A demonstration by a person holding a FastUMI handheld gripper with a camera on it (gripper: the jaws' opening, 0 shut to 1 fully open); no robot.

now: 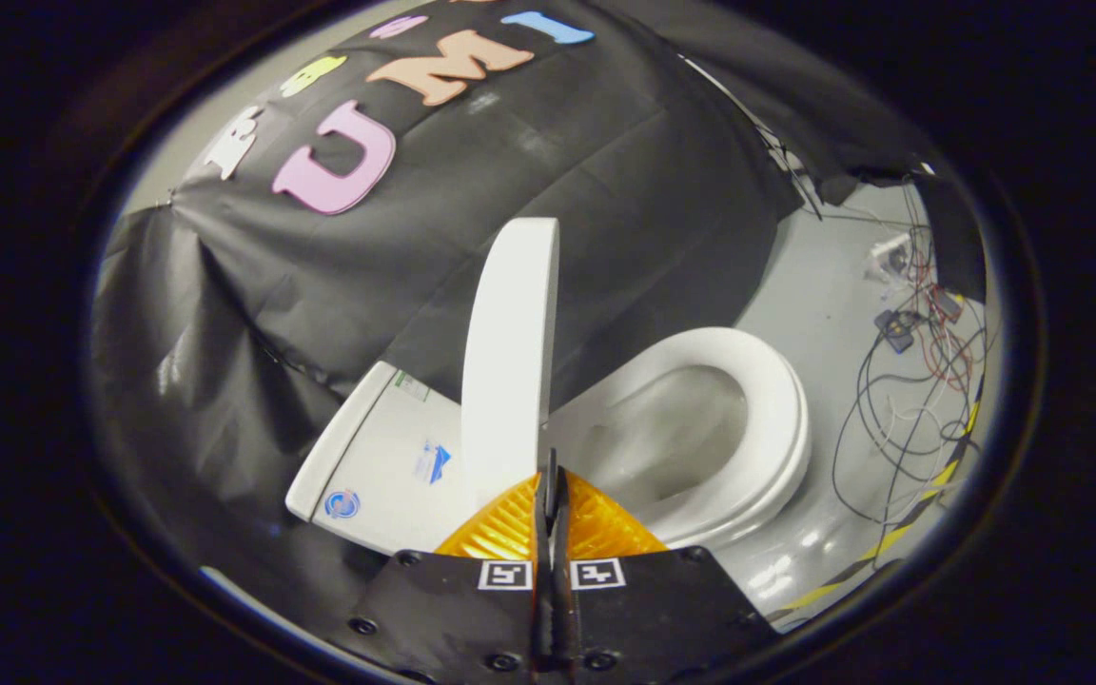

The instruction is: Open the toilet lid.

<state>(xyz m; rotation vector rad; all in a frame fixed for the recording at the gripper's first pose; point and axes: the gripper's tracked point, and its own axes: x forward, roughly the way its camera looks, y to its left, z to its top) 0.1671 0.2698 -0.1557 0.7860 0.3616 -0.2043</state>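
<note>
Tangled cables (910, 400) and a small black box (893, 328) lie on the grey floor (824, 285).

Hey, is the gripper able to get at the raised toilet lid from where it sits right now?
Probably yes. The gripper sits shut, fingertips right at the lower edge of the upright lid, with nothing between them. The seat lies off to the side.

One toilet (700, 447), one raised toilet lid (510, 352), one hand-held gripper (551, 476)

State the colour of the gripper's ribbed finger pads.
Orange, seen in the gripper view: the ribbed finger pads are closed together before the raised white toilet lid.
</note>
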